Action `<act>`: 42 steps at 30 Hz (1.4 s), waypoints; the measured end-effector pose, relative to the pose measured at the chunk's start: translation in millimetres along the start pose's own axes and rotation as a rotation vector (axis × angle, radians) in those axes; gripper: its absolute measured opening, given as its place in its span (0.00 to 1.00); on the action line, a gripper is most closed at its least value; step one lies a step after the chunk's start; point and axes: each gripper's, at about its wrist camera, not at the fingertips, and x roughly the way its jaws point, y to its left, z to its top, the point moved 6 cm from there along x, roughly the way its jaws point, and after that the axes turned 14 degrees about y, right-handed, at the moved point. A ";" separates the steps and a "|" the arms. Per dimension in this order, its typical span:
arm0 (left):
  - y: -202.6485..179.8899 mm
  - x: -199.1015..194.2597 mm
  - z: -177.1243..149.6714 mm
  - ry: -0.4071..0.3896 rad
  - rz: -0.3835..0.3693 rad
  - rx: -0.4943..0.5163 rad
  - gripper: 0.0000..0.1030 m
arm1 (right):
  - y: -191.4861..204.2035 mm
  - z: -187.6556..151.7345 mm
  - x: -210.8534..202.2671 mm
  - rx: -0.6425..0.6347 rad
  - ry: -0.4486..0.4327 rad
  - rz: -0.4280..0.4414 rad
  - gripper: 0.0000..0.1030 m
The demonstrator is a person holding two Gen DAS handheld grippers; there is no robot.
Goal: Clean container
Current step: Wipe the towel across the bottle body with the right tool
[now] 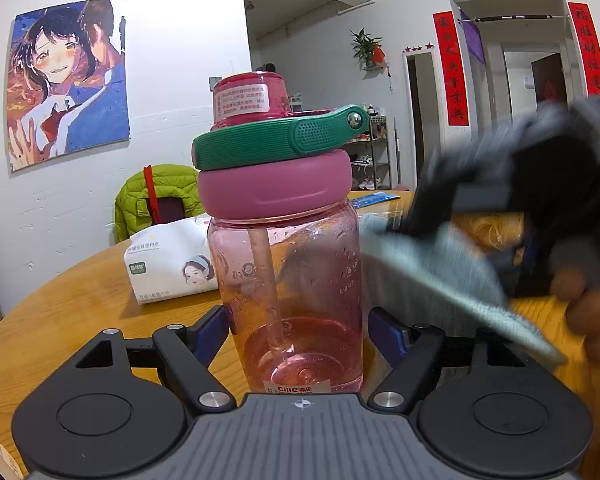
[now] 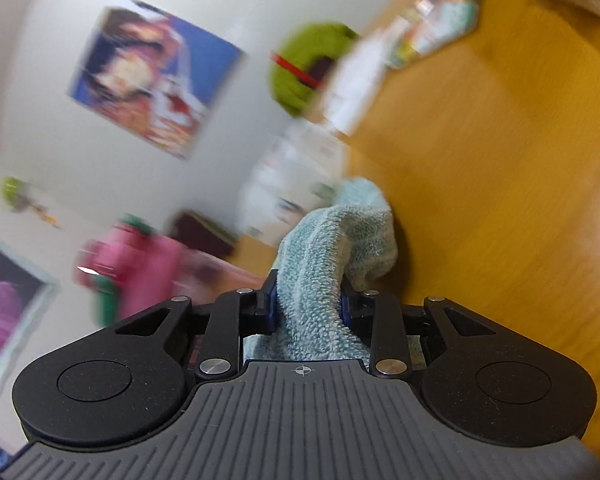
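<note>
A clear pink water bottle (image 1: 296,280) with a pink lid, a green carry strap and a straw inside stands upright on the wooden table (image 1: 80,312). My left gripper (image 1: 300,332) is shut on its lower body, one pad on each side. A light blue-green towel (image 1: 432,272) lies against the bottle's right side. In the right wrist view my right gripper (image 2: 309,308) is shut on this towel (image 2: 328,248), which bulges out past the fingertips. That view is tilted and blurred, and the bottle (image 2: 140,268) appears pink at lower left. A hand (image 1: 596,300) holds the blurred right gripper.
A white tissue pack (image 1: 168,264) lies on the table behind the bottle on the left. A chair with a green jacket (image 1: 156,196) stands at the table's far side. Blue packets (image 1: 374,199) and other small items lie farther back on the right.
</note>
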 end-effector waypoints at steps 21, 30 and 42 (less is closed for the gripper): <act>1.1 -5.1 -2.3 0.037 -0.004 -0.065 0.81 | -11.9 -2.1 18.4 -0.018 0.065 -0.195 0.32; -9.2 -14.7 -4.2 0.080 0.001 -0.120 0.81 | -0.9 6.8 2.9 -0.056 -0.072 -0.090 0.32; 0.9 3.1 1.5 0.042 -0.024 -0.044 0.81 | 5.2 -3.5 5.2 -0.058 0.040 -0.120 0.32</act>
